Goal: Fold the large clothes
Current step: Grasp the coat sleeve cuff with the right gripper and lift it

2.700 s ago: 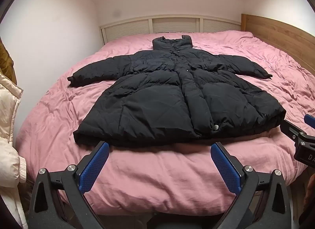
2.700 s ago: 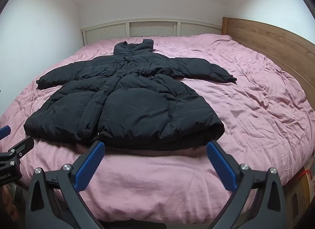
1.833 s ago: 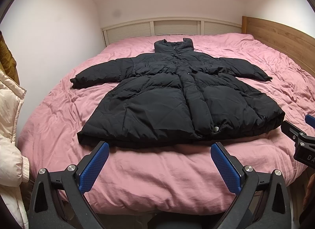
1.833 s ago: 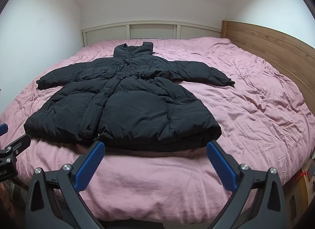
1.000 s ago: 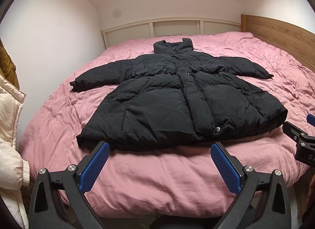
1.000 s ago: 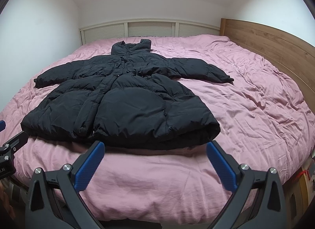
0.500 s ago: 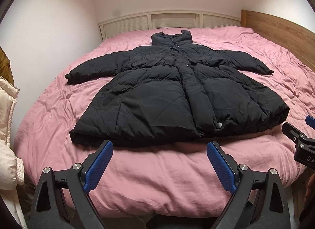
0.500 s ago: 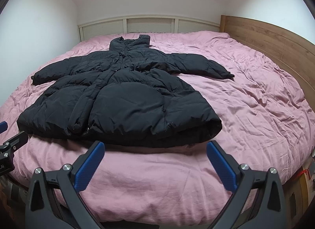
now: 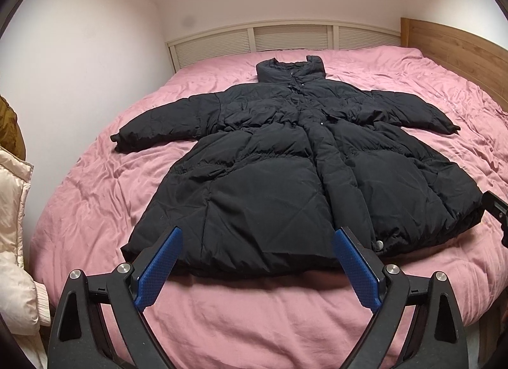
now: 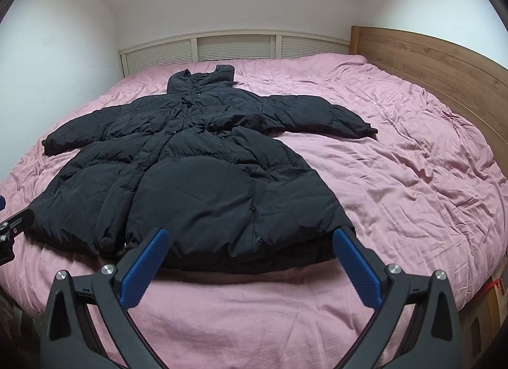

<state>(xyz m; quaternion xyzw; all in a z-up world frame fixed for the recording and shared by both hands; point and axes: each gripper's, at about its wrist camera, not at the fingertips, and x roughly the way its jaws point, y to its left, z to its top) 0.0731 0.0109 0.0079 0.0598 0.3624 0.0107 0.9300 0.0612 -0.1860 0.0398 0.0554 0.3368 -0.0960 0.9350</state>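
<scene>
Both my claws have just slid in toward the bed: the near hem of the puffy black quilted long coat (image 9: 285, 162) now fills more of each view than it did a sec ago, w/ the blue tips lapping over it in frame. My left gripper (image 9: 257, 266) stands spread wide, its jaws having closed in a touch just now, nothing between them; it sits above the near left part of the hem, not touching as far as I can tell. My right gripper (image 10: 250, 262) is spread wide too, empty, over the near right corner of the hem. The coat lies flat, front up, on the wrinkled pink duvet (image 10: 412, 185), collar toward the far slatted white headboard (image 9: 285, 40), sleeves out left & right. Meaning for the job, imo: no fold made yet, this is just the approach. Next prob a pinch on each hem corner, then carry it toward the collar.
</scene>
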